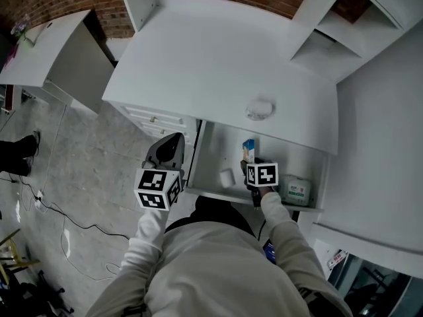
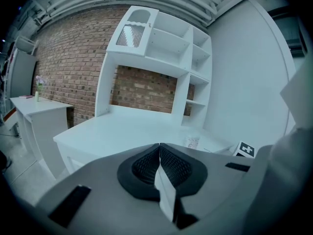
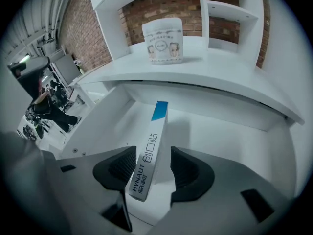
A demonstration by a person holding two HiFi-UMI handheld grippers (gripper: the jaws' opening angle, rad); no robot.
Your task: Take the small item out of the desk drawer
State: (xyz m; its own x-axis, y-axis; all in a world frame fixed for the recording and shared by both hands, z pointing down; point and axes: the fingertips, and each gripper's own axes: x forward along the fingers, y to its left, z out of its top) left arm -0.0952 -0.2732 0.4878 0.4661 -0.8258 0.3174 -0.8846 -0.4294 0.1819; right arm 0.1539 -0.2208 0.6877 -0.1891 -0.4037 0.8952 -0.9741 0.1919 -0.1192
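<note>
Right gripper (image 3: 152,163) straddles the slim box (image 3: 155,126) in my open drawer (image 3: 230,136), jaws spread, not yet pinching; gripping and lifting remain. Left gripper (image 2: 160,153) idles, pressed together.

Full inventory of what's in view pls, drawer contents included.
desk: one, white, centre
drawer: one, white, pulled open under the desktop
slim box: one, white with blue end, in the drawer
small item: one, white, drawer's left part
pack: one, pale green and white, drawer's right end
container: one, white, on the desktop
shelf unit: one, white, on the desk's back
side table: one, white, left of the desk
brick wall: red-brown, behind
left gripper: grey, jaws together, empty
right gripper: grey, jaws apart round the slim box, not pressing
</note>
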